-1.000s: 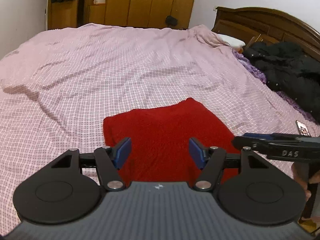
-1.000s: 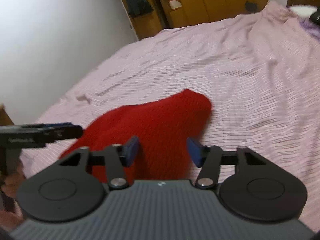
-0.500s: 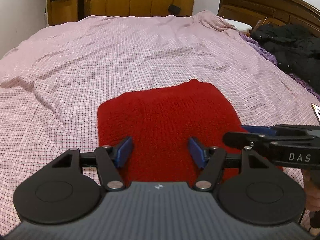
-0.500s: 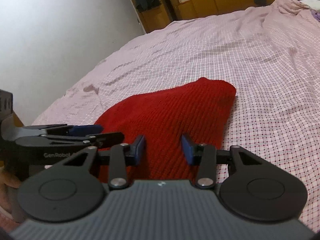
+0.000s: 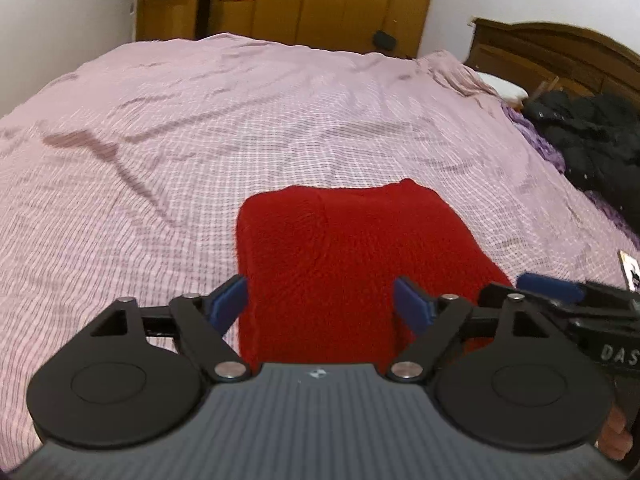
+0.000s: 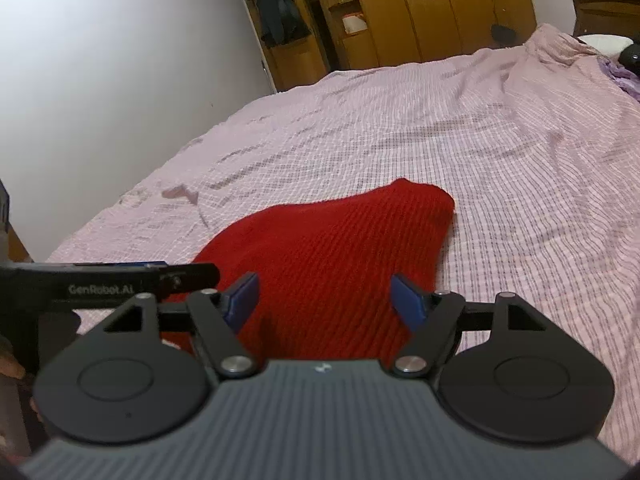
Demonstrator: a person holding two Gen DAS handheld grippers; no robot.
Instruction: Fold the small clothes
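A red knitted garment [image 5: 340, 256] lies folded into a rough rectangle on the pink checked bedspread [image 5: 200, 128]. It also shows in the right wrist view [image 6: 336, 248]. My left gripper [image 5: 322, 304] is open and empty, hovering over the garment's near edge. My right gripper [image 6: 324, 300] is open and empty, also above the near edge. The right gripper shows at the right of the left wrist view [image 5: 560, 292], and the left gripper shows at the left of the right wrist view [image 6: 120, 280].
A pile of dark clothes [image 5: 592, 140] lies by the wooden headboard [image 5: 552, 52] at the right. Wooden wardrobes [image 5: 320, 0] stand beyond the bed. A white wall [image 6: 100, 80] runs along the bed's left side. A small card [image 5: 630, 270] lies at the right edge.
Both grippers tilted down toward the garment and then lifted back. The right gripper's fingers narrowed and reopened. The garment has not moved.
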